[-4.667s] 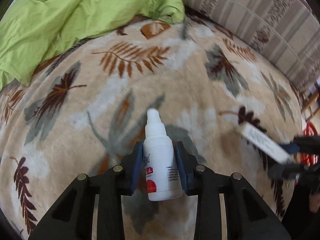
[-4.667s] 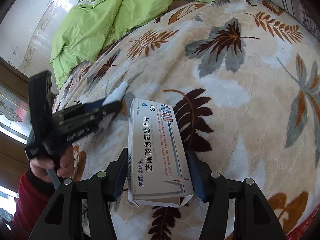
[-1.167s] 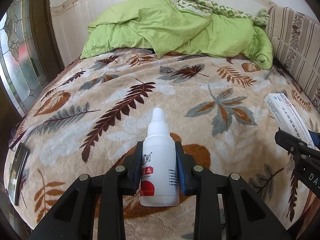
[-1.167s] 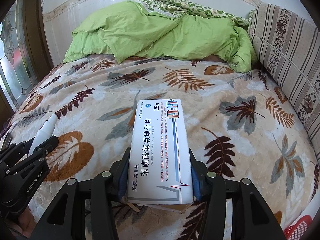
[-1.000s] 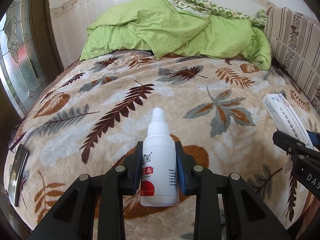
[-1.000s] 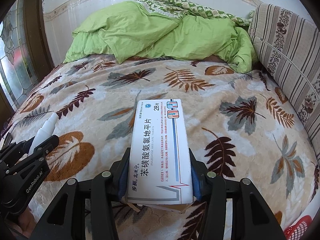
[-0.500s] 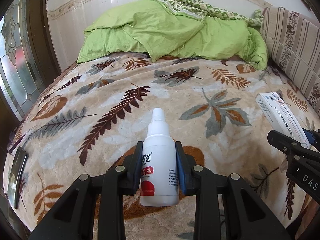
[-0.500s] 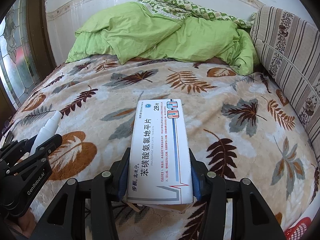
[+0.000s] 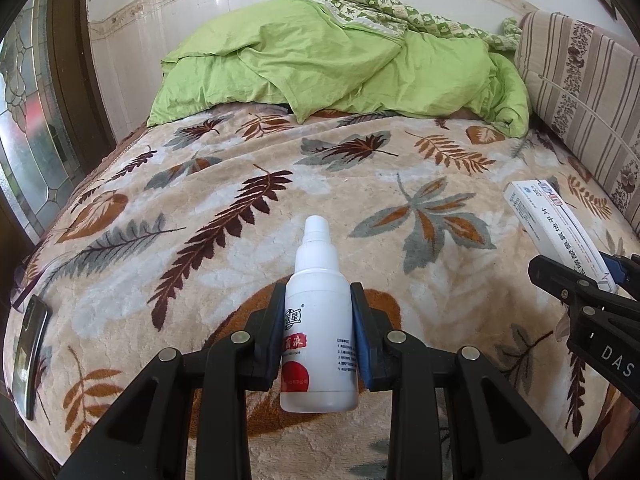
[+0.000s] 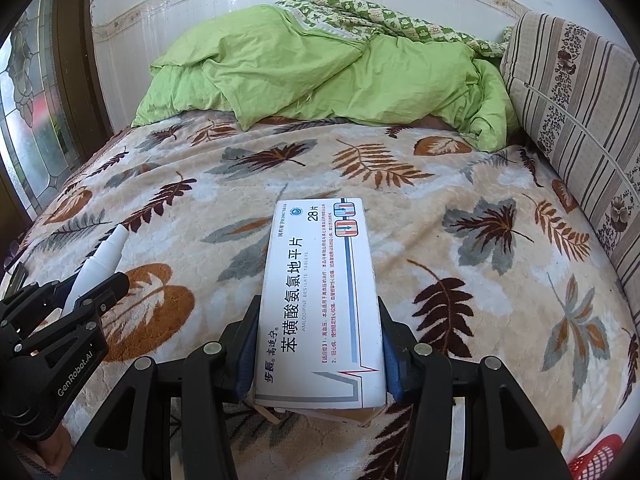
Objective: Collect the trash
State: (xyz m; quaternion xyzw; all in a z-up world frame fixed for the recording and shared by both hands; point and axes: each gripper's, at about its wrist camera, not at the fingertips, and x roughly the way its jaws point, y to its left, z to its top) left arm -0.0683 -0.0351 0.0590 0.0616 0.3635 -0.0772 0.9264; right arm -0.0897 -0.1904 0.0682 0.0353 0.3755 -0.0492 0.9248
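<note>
My left gripper (image 9: pixel 319 334) is shut on a small white dropper bottle (image 9: pixel 319 320) with a red label, held above the leaf-patterned blanket (image 9: pixel 240 220). My right gripper (image 10: pixel 318 354) is shut on a white medicine box (image 10: pixel 320 300) with Chinese print, held flat above the same blanket (image 10: pixel 480 280). The box also shows at the right edge of the left wrist view (image 9: pixel 556 228). The bottle shows at the left of the right wrist view (image 10: pixel 98 262), inside the left gripper.
A crumpled green duvet (image 9: pixel 340 60) lies at the head of the bed. A striped cushion (image 10: pixel 580 100) lines the right side. A dark phone (image 9: pixel 28 356) lies at the blanket's left edge. A red mesh basket (image 10: pixel 592 460) peeks in at bottom right. A glass-paned door (image 9: pixel 28 120) stands at the left.
Both grippers have pulled back slightly and tilted up, still holding the bottle and box. The view now shows a little more of the wall and duvet.
</note>
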